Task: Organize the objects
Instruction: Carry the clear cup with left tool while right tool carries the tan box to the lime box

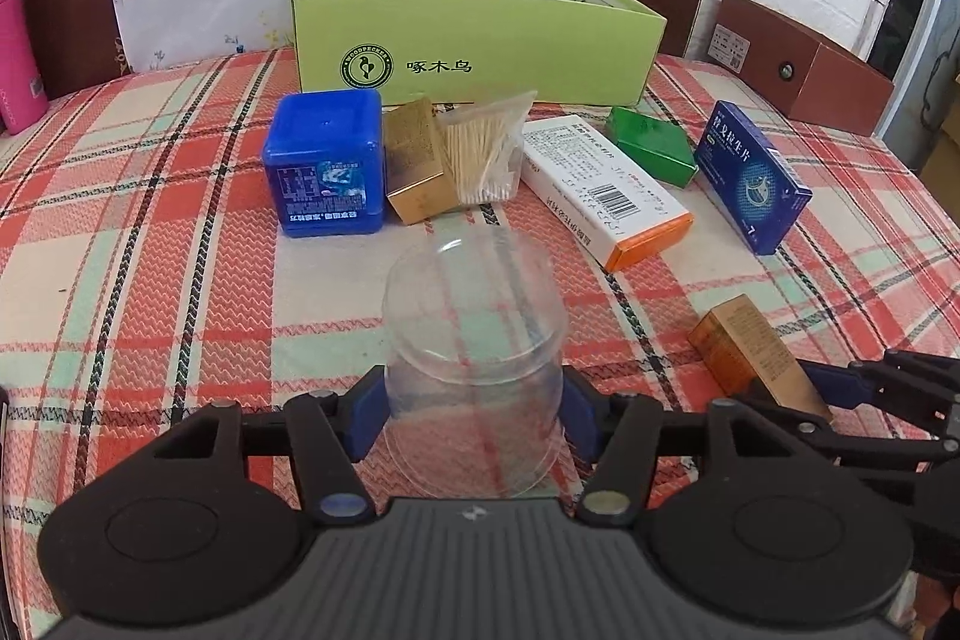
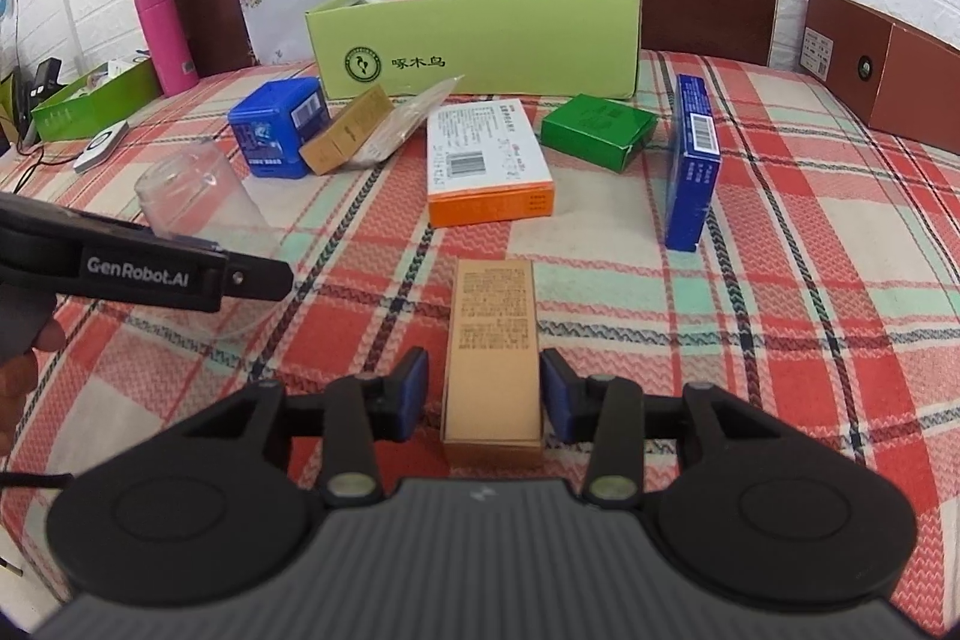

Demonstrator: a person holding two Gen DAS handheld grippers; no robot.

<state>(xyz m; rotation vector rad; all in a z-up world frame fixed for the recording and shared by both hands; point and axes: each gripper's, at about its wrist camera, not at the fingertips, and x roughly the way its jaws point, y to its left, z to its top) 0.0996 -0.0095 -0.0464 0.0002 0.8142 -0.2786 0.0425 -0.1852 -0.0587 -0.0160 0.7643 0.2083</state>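
My left gripper [image 1: 474, 412] is shut on a clear plastic cup [image 1: 474, 340] lying on its side, its blue pads pressing both walls. The cup also shows in the right wrist view [image 2: 192, 202], behind the left gripper's arm. My right gripper [image 2: 485, 400] is around a tan carton [image 2: 493, 352] lying on the plaid cloth; a small gap shows on each side, so the jaws are open. The same carton shows in the left wrist view [image 1: 750, 352]. A light green open box [image 1: 474, 40] stands at the back of the table.
In front of the green box lie a blue cube tub [image 1: 327, 166], a gold carton [image 1: 417, 160], a bag of toothpicks [image 1: 486, 154], a white and orange carton [image 1: 606, 190], a green box [image 1: 651, 145] and a blue carton [image 1: 753, 175]. A pink bottle [image 2: 165, 34] stands at the back left.
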